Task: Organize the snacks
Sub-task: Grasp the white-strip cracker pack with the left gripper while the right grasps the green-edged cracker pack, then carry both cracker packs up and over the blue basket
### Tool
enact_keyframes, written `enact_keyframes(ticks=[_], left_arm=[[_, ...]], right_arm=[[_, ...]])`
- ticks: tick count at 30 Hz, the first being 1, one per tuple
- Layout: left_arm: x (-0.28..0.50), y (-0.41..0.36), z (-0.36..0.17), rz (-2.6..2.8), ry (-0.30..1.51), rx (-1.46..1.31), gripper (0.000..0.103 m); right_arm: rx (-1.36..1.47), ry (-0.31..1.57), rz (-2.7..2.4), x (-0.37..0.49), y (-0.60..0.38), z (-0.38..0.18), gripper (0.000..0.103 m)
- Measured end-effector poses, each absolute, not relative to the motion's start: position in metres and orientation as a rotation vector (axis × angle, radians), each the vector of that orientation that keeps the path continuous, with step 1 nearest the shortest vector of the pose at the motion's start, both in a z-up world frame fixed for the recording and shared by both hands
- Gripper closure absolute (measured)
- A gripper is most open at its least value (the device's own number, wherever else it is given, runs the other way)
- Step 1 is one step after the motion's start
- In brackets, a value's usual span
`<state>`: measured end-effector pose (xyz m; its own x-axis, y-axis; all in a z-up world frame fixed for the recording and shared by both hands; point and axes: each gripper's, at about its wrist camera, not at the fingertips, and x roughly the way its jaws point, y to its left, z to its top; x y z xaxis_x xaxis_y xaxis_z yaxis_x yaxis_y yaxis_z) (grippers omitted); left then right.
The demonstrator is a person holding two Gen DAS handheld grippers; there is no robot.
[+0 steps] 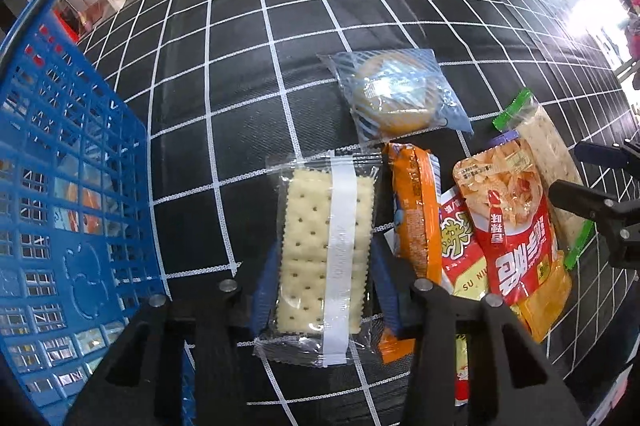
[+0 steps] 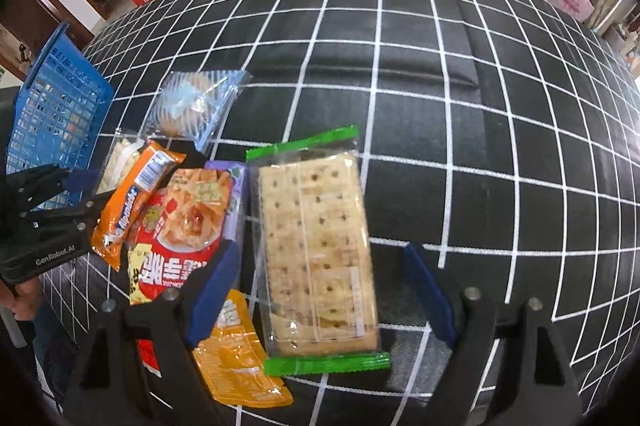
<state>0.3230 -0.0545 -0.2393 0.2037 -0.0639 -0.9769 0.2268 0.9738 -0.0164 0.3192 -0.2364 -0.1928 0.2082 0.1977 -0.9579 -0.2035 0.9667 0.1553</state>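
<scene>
While most of the snacks are seen lying loose on the checked cover, the entries are listed from largest to smallest.

Checked cover [image 2: 460, 97]: black with white grid; all loose items are borne on it.
Blue basket [image 1: 68, 185]: stood at the left edge; something orange is glimpsed through its mesh, so a start is judged to have been made; the contents cannot be counted.
Green-ended cracker pack [image 2: 316, 250]: lying flat between the right gripper [image 2: 320, 290] fingers, which are spread wide on either side and are not touching it.
White-striped cracker pack [image 1: 326, 258]: bracketed by the left gripper [image 1: 320, 286], whose blue pads sit narrowly against its sides; it is judged gripped or nearly so, beside the basket.
Red chip bag [image 1: 508, 222]: overlapping other packets, untouched.
Round pastry packet [image 1: 394, 93]: lying apart, farther back.
Orange wafer packet [image 1: 416, 209]: just beside the striped pack.
Yellow pouch [image 2: 240, 354]: partly under the red bag.
Remaining: at least six packets are judged still to be placed; the task is early.
</scene>
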Motion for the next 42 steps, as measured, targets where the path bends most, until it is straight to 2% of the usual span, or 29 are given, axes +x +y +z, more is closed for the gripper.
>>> enact_keyframes(ticks=[20, 27, 29, 31, 33, 42], left_arm=[[0.284, -0.064, -0.129, -0.254, 1.108, 0.063, 0.061], [0.278, -0.066, -0.130, -0.243, 1.109, 0.054, 0.061], [0.279, -0.074, -0.136, -0.238, 1.119, 0.048, 0.061], [0.280, -0.073, -0.140, -0.236, 1.129, 0.040, 0.061], [0.276, -0.074, -0.144, -0.237, 1.133, 0.039, 0.061], [0.263, -0.075, -0.126, -0.266, 1.100, 0.022, 0.061]], right_arm=[[-0.054, 1.376, 0.239, 0.325, -0.215, -0.209, 0.016], [-0.123, 1.369, 0.215, 0.324, -0.206, -0.215, 0.017], [-0.174, 1.349, 0.205, 0.318, -0.201, -0.216, 0.024], [-0.185, 1.326, 0.222, 0.311, -0.200, -0.215, 0.039], [-0.200, 1.315, 0.227, 0.308, -0.198, -0.213, 0.044], [-0.191, 1.242, 0.224, 0.283, -0.191, -0.179, 0.045]])
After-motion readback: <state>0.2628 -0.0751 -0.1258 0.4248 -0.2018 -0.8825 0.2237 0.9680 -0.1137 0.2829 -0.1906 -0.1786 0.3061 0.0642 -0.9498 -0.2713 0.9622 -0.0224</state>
